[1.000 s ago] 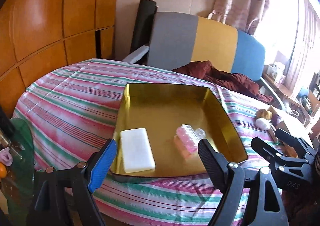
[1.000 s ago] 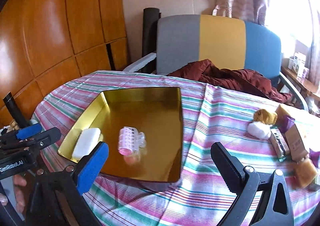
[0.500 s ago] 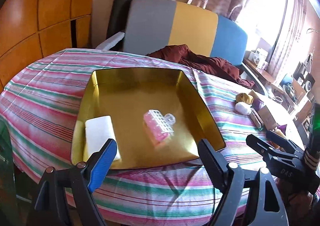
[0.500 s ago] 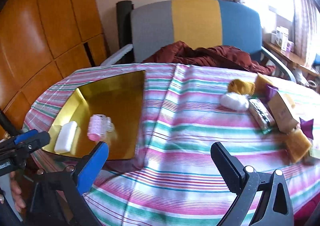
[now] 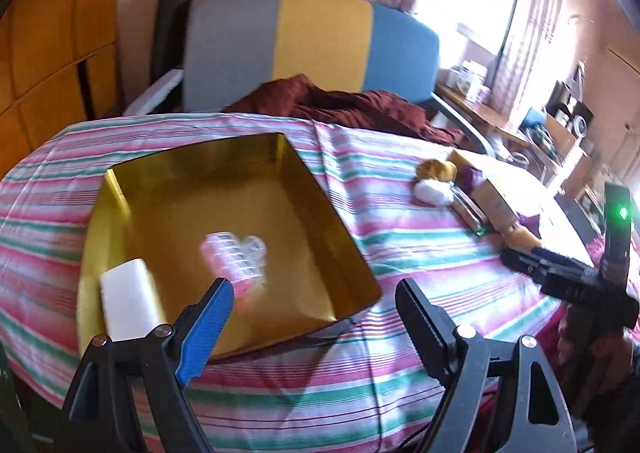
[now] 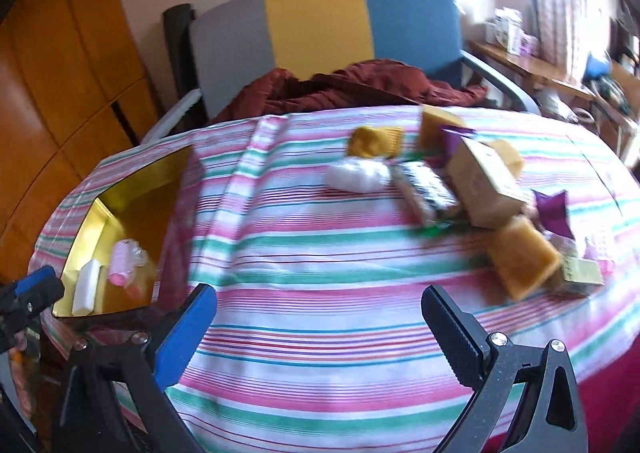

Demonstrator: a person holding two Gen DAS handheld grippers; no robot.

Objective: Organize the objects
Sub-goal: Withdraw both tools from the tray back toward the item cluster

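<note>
The left gripper (image 5: 312, 309) hangs over the near edge of the table with its jaws wide apart and nothing between them. Just ahead of its blue finger lies the gold tray (image 5: 320, 193) on the striped tablecloth (image 5: 400, 253); inside, a white block (image 5: 128, 299) sits at the near left corner and a pink hair roller (image 5: 236, 257) beside it, both blurred.

The right gripper (image 6: 320, 321) also stands open and empty, above bare cloth. Ahead and to its right lies a loose heap of objects: a white puff (image 6: 358, 175), a yellow knitted piece (image 6: 374, 141), a flat packet (image 6: 426, 189), a cardboard box (image 6: 484, 185), a yellow sponge block (image 6: 522, 263) and a purple wrapper (image 6: 554, 209), touching or overlapping one another. The tray is far to its left.

Beyond the table stands a chair (image 6: 320, 21) with grey, yellow and blue panels, a dark red cloth (image 6: 360, 89) bundled on its seat. Orange wooden panelling (image 6: 60, 85) covers the left wall; curtains (image 5: 516, 33) and a bright window fill the right, above a cluttered side shelf (image 6: 532, 65).
</note>
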